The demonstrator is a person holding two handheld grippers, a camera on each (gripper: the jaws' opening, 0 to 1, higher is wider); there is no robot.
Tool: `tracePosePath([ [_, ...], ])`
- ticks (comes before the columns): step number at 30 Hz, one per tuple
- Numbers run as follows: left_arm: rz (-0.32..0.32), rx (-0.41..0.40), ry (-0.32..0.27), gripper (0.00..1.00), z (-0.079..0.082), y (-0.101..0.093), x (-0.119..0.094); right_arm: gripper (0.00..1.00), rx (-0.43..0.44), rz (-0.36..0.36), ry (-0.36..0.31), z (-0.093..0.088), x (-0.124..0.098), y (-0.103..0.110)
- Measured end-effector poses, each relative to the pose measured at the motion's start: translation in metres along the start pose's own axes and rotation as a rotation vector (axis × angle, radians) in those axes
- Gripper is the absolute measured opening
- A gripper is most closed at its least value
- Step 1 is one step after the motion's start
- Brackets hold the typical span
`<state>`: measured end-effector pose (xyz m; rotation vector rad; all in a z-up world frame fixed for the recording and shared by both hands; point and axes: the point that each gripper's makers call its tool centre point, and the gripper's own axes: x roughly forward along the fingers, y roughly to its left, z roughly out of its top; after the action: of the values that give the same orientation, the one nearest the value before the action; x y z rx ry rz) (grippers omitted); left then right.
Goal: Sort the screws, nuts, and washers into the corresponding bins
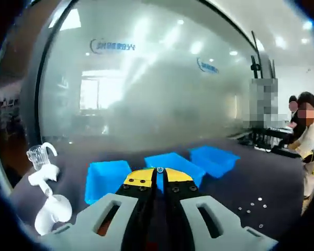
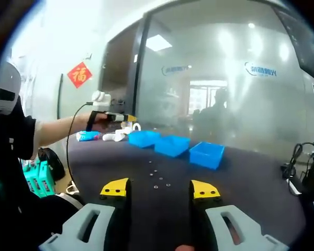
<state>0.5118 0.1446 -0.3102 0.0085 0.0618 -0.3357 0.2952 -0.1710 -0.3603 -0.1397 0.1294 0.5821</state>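
Washers and other small fasteners [image 2: 156, 178] lie loose on the dark bench [image 2: 251, 178], a short scatter at about 12 o'clock from the right tongs [image 2: 160, 191]. In the left gripper view a few more [image 1: 251, 208] sit toward 4 o'clock. Three blue bins stand in a row across the bench: left bin [image 1: 107, 179], middle bin [image 1: 174, 166], right bin [image 1: 213, 158].

The left tongs [image 1: 160, 178] are pressed together on a small round piece [image 1: 160, 170] at their tips, a nut or washer, too small to tell which. They hover at the near rim of the middle bin. The right tongs stand well apart with nothing between them, low over the bench short of the scatter.

Sorting looks under way but far from finished: one piece is being carried, and the loose pieces on the bench remain. What the bins already hold cannot be made out.
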Motion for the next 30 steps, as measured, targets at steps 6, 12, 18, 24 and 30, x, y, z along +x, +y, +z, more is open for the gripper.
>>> tracePosePath([
  [6, 0.051, 0.060, 0.029, 0.04, -0.004, 0.021, 0.029, 0.40, -0.001, 0.003, -0.006, 0.002, -0.001, 0.001],
  [12, 0.096, 0.046, 0.036, 0.04, 0.004, 0.041, 0.052, 0.40, 0.002, 0.008, -0.007, 0.002, 0.001, 0.004],
  [18, 0.150, 0.065, 0.099, 0.04, -0.007, 0.065, 0.074, 0.40, 0.000, 0.012, -0.009, 0.003, 0.001, 0.006],
  [24, 0.200, -0.026, 0.128, 0.04, -0.019, 0.092, 0.085, 0.39, 0.000, 0.017, -0.010, 0.002, 0.002, 0.009],
  [30, 0.223, -0.032, 0.132, 0.04, -0.022, 0.102, 0.088, 0.39, 0.006, 0.022, -0.012, 0.002, 0.003, 0.011],
])
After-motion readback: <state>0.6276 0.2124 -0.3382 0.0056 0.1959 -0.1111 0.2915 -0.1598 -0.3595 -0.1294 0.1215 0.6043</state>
